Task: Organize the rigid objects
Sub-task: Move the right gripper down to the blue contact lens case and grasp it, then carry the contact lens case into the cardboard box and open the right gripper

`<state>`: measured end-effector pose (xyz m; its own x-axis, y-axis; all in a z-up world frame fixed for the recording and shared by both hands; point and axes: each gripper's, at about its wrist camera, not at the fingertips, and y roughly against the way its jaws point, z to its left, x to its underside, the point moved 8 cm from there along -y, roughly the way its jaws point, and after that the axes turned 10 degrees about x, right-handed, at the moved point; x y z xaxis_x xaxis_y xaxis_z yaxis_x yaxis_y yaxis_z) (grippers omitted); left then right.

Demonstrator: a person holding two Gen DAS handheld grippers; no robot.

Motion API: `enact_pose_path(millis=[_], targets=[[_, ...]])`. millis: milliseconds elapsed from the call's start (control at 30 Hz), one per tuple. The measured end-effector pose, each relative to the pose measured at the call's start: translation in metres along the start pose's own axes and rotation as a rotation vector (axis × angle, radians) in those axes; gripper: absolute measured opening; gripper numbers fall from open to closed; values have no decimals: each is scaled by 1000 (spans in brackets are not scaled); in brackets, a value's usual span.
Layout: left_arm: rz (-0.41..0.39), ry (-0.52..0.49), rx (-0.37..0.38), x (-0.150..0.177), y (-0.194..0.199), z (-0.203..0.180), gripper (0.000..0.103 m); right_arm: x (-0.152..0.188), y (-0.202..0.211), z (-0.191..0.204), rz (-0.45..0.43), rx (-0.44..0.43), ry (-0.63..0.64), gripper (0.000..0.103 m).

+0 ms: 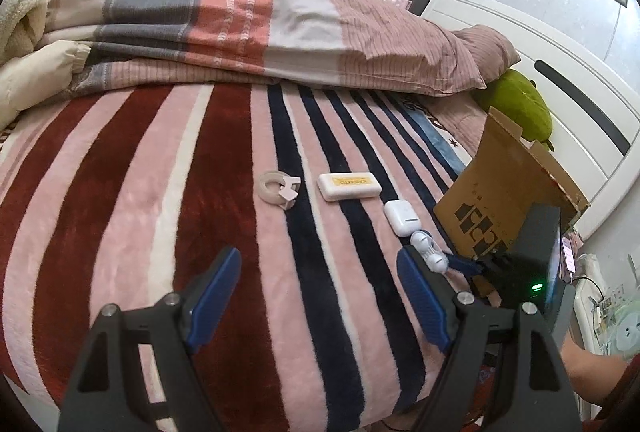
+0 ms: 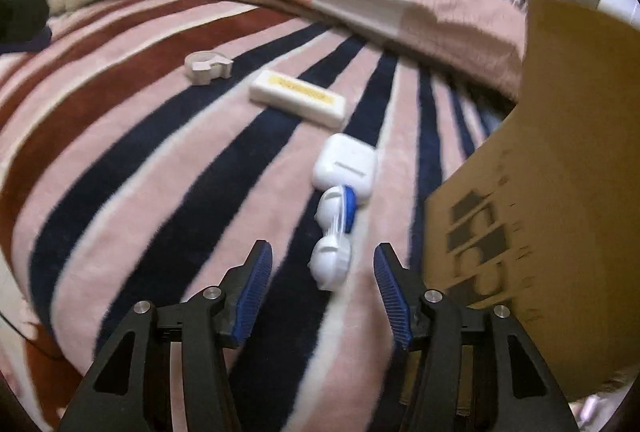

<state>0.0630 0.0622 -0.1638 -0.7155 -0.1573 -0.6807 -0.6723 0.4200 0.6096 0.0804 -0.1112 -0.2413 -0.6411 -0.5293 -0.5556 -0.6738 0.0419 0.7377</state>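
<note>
The right gripper [image 2: 323, 274] hangs with jaws spread wide and empty, a white-and-blue dumbbell toy [image 2: 334, 238] lying on the bed [image 2: 140, 152] just ahead between them. Beyond it, touching, sits an earbud case [image 2: 346, 164], then a white box [image 2: 298, 98] and a tape ring [image 2: 208, 66] farther ahead-left; a carton [image 2: 540, 192] stands to the right. The left gripper [image 1: 320, 292] is likewise released, holding nothing. Likely step: reaching for item 1, the toy. Next: advance, straddle its bar, close, lift toward the carton.

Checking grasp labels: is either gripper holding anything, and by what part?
Nothing is held. The left gripper is open over bare blanket. The right gripper is open around the white-blue toy, not touching it.
</note>
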Motion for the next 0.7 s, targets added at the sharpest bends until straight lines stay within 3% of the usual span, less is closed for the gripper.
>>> enact_pose_path(millis=[100,200,400,433,467,600,700], targets=[[1,5,-8,-1,0,4,78,-4,8,9,-24,-172,-49,49],[2,10,-13,-1,1,5,78,-7,12,7,-54,-140,-44,49],[14,14,-23,0,2,6,78,-4,-14,7,28,-152,-90,48],[17,13,-24,0,2,5,78,-5,-15,8,16,-152,-89,45],[18,12,-25,0,3,5,78,-7,-15,10,5,-152,-81,26],[20,4,-14,-3,3,0,78,-13,-5,19,-48,-136,-14,26],[23,-6,27,-6,3,-10,78,-24,16,27,-104,-203,7,26]])
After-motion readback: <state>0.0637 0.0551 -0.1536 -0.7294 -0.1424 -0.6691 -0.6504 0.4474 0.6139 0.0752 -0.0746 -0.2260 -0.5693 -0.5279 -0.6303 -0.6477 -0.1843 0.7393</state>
